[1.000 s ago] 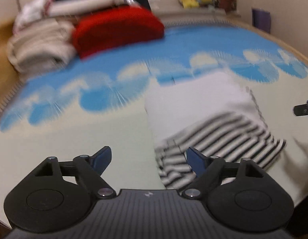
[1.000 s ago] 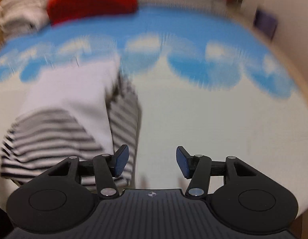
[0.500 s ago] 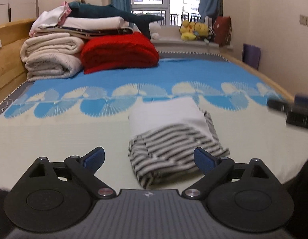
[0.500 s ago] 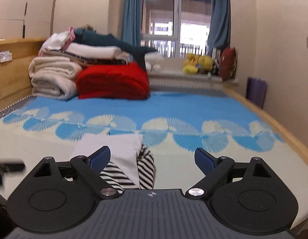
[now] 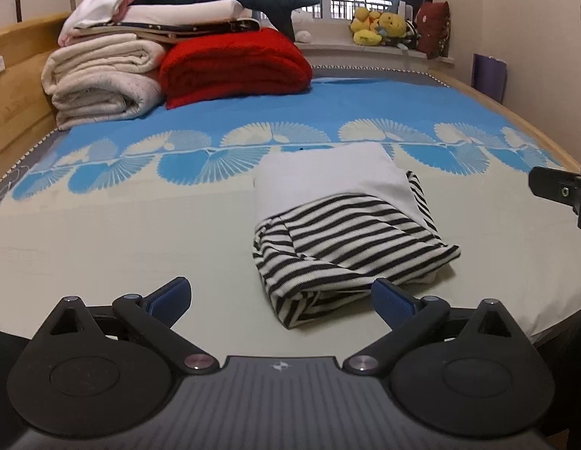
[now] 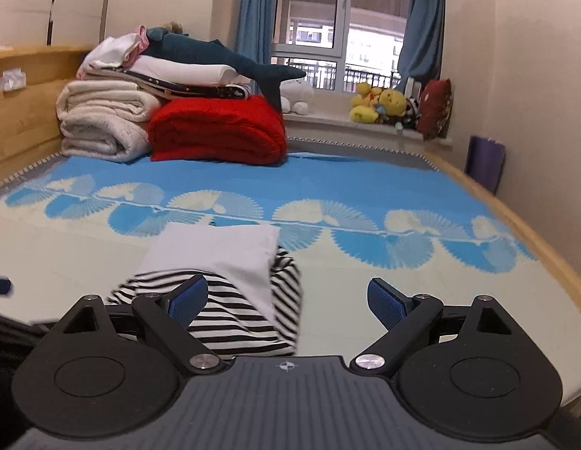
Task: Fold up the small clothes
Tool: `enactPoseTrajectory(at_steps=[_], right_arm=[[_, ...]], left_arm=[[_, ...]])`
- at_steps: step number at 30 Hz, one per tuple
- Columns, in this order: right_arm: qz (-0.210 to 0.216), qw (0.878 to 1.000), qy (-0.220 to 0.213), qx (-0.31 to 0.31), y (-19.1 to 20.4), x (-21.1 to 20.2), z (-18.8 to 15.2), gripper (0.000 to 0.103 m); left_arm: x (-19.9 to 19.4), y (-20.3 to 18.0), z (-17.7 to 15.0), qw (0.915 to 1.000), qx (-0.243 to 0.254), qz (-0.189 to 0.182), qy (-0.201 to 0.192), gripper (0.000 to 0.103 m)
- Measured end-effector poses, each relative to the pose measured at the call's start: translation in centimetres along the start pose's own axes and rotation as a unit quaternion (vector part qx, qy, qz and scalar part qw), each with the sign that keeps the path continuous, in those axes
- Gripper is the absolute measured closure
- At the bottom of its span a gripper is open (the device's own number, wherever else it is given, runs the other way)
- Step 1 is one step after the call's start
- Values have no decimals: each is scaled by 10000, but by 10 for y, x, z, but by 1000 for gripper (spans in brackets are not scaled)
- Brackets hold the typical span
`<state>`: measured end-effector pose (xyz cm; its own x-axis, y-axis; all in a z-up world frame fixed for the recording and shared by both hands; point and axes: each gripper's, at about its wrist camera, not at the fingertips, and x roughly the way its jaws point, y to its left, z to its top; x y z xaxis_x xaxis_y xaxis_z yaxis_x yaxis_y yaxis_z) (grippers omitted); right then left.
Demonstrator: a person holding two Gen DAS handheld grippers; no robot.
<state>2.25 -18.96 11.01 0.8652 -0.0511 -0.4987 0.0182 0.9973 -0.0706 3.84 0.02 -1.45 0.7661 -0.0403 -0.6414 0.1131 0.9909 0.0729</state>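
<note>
Folded black-and-white striped cotton garment with plain white panel point(image 5: 339, 202), lying mid-bed on cream and blue fan-patterned sheet point(image 5: 121, 225). Left tool point(image 5: 281, 294) held just short of its near edge, blades spread wide, gripping nothing; right tool point(image 6: 286, 298) likewise agape and empty, bundle under its left blade. Loose striped corner likely to spring open if nudged. Ample bare sheet either side; stacked red and cream blankets point(image 5: 170, 63) well apart at headboard.
</note>
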Motion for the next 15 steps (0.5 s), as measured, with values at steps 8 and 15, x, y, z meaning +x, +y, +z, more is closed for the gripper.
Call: enactPoseTrajectory(at_steps=[8,15], right_arm=[[44,9998,165,-132,2,7,-10,11],[99,9997,226,-67,2,10,-10,11]], left_arm=[[2,3,0,9999,-119,58,23,1],[5,8,0,9996,-244,62,153,1]])
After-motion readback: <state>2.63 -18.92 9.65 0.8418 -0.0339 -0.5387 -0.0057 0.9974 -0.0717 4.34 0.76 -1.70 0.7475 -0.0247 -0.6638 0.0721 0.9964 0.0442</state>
